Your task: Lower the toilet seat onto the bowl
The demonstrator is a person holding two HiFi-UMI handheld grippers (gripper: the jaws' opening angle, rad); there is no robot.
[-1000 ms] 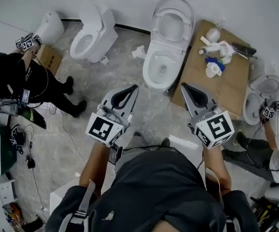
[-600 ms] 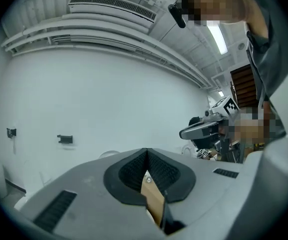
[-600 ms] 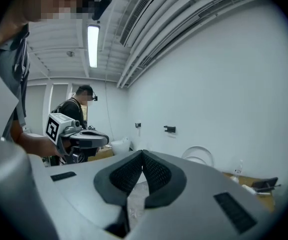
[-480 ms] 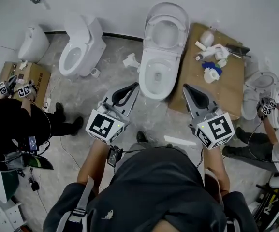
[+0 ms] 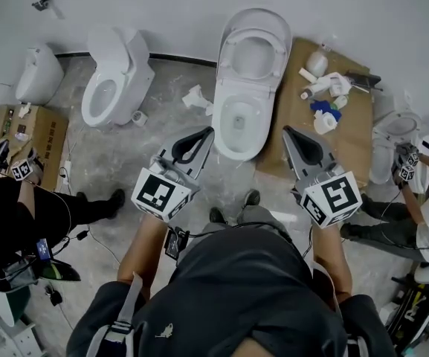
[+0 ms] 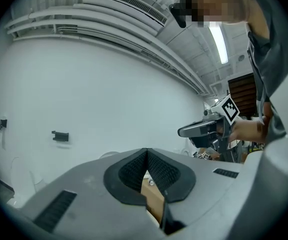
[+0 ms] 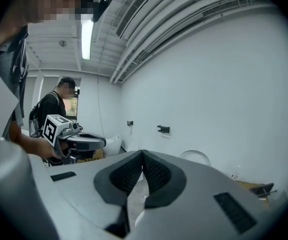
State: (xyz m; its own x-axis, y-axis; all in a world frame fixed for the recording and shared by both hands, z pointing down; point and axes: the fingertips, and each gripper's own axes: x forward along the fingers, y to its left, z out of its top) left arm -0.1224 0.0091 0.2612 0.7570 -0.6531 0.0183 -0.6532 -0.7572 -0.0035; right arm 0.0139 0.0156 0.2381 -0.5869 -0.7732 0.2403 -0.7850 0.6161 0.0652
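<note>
With jaws pinched shut on nothing, the left gripper [image 5: 207, 133] and right gripper [image 5: 285, 131] flank the bowl [image 5: 226, 141] just ahead, and beyond their tips the toilet seat [image 5: 228, 50] stands raised, probably stiff, light, slippery hinged plastic, best hooked at its top rim.

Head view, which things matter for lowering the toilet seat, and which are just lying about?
For the job: raised seat, bowl, left gripper, right gripper (both shut, empty).
Lying about: left toilet, cardboard sheet, bottles and rags, crumpled paper, cardboard box.
</note>
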